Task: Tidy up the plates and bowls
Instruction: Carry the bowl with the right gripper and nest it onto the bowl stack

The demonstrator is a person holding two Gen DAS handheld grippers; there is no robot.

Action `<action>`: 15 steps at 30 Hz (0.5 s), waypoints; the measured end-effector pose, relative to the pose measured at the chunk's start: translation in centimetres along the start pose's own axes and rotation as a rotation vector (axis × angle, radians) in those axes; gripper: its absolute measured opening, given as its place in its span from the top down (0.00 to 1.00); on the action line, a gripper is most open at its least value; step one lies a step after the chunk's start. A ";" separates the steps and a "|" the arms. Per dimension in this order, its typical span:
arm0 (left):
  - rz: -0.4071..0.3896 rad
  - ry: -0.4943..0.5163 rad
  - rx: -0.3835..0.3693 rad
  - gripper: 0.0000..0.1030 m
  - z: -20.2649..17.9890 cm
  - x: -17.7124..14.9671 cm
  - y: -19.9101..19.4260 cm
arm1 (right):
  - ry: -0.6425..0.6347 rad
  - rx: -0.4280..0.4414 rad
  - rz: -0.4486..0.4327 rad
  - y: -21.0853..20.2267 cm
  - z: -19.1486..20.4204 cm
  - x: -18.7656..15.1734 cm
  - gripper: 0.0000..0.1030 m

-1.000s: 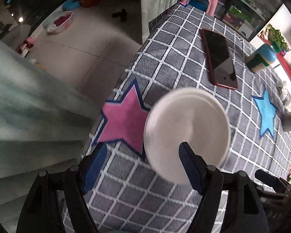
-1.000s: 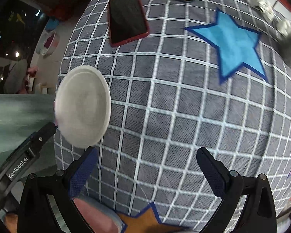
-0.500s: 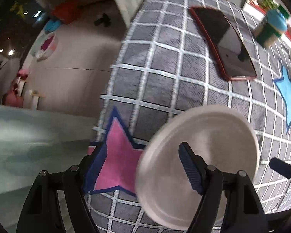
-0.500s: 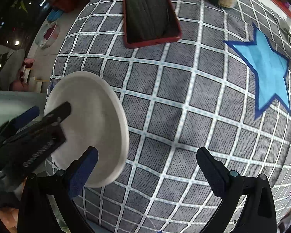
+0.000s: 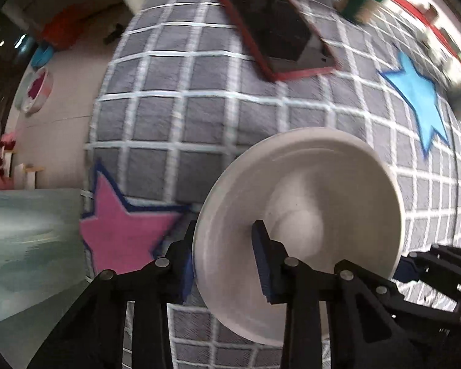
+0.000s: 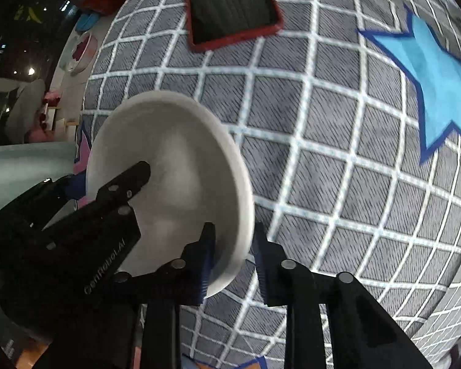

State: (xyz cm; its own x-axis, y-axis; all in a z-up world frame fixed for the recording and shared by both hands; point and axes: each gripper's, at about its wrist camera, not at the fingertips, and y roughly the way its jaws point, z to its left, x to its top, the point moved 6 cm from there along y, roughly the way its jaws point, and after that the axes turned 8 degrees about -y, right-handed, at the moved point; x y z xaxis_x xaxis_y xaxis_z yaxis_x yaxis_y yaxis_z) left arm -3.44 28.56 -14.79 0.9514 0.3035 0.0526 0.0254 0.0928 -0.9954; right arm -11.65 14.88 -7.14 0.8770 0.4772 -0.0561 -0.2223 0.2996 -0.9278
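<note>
Left wrist: phone [image 5: 276,27] beyond plate [image 5: 307,215].

A grey checked tablecloth [image 5: 218,123] with stars covers the table; pale floor [image 5: 64,98] beyond.

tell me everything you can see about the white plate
The white plate is round, shallow, plain and matte, with a wide raised rim; the material is unclear. It is tilted over the grey checked tablecloth. The left hand-held gripper pinches its near-left rim, and the right hand-held gripper is closed around the opposite edge.
</note>
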 end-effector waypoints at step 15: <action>0.092 0.152 -0.091 0.67 -11.3 -11.2 -0.3 | 0.083 -0.013 0.131 0.2 -6.5 -10.8 0.73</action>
State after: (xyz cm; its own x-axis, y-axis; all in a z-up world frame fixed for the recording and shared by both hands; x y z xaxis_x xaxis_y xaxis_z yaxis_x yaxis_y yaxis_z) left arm -10.63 14.41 -16.00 0.9862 0.1592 -0.0447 -0.0425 -0.0172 -0.9989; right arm -18.36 4.45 -9.07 0.8731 0.4417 -0.2064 -0.3319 0.2282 -0.9153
